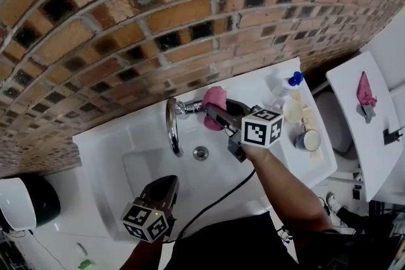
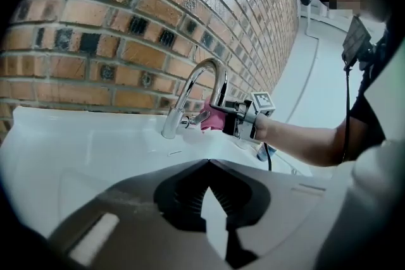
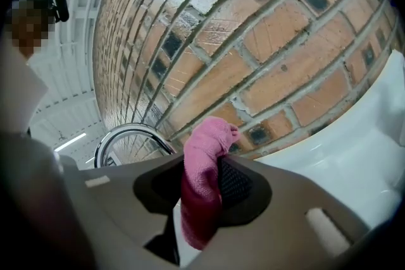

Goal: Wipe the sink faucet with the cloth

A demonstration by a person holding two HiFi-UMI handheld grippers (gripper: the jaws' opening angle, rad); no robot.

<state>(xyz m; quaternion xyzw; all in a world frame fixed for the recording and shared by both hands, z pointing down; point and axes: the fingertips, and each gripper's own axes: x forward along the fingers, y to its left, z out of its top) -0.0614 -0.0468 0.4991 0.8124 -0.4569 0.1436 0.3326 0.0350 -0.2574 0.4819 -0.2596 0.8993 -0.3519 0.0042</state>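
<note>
The curved chrome faucet [image 1: 172, 126] stands at the back of the white sink [image 1: 136, 136], its spout arching over the basin. My right gripper [image 1: 218, 114] is shut on a pink cloth [image 1: 214, 104] and holds it against the right side of the faucet base, by the lever. In the right gripper view the cloth [image 3: 202, 161] hangs bunched between the jaws, with the faucet [image 3: 123, 136] to their left. My left gripper [image 1: 166, 185] hovers over the basin's front, jaws together and holding nothing. The left gripper view shows the faucet [image 2: 196, 82] and the cloth [image 2: 211, 118] ahead.
A brick wall [image 1: 126, 22] rises directly behind the sink. A bottle with a blue cap [image 1: 288, 85] and a cup [image 1: 308, 140] stand on the sink's right ledge. The drain [image 1: 200, 152] lies under the spout. A white shelf [image 1: 354, 110] stands farther right, a dark bin [image 1: 25, 202] at lower left.
</note>
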